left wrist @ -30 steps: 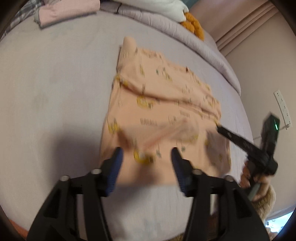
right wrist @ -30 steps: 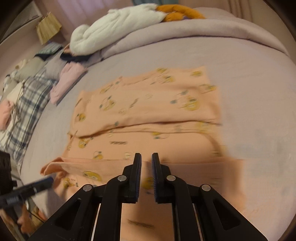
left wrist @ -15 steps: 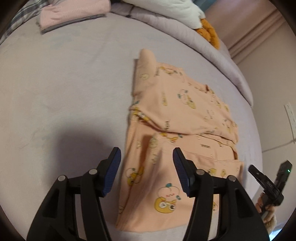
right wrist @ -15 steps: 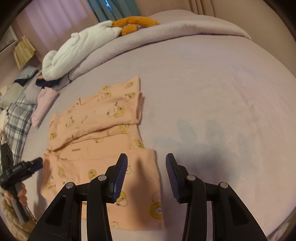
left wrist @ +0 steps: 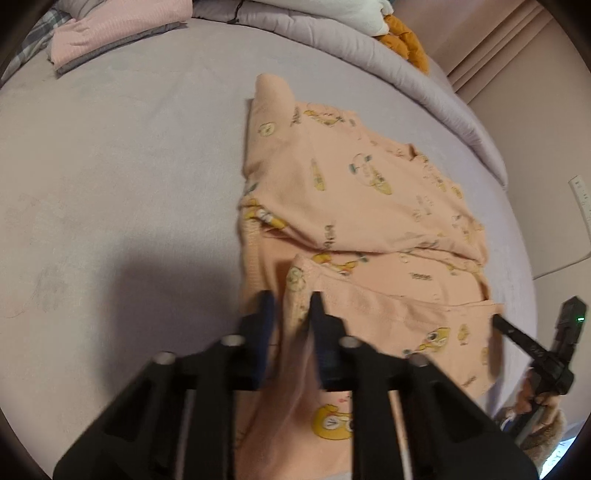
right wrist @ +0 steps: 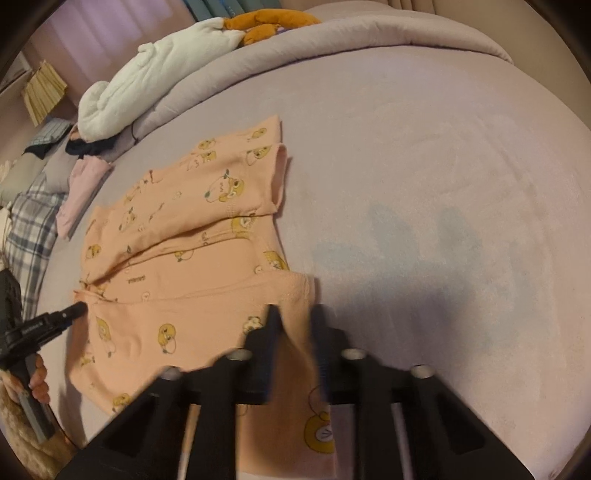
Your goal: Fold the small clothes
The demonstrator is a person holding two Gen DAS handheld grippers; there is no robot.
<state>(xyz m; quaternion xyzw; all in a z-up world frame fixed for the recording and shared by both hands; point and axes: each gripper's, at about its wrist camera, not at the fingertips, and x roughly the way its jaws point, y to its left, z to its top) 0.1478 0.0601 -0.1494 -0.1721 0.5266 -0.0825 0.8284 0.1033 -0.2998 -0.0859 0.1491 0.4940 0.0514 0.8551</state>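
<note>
A small peach garment printed with yellow cartoon chicks lies partly folded on the lilac bed; it also shows in the right wrist view. My left gripper is closed on the near left corner of its front flap, cloth bunched between the fingers. My right gripper is closed on the near right corner of the same flap, cloth hanging between its fingers. The right gripper shows from the left wrist view at the flap's far edge, and the left gripper shows from the right wrist view.
The lilac bed sheet spreads around the garment. Folded pink clothes lie at the far left. A rolled duvet, a white plush and an orange toy line the back. A plaid cloth lies at left.
Both grippers were open above the near flap half a second ago. Now both have moved down and closed on its near corners, lifting the cloth slightly.
</note>
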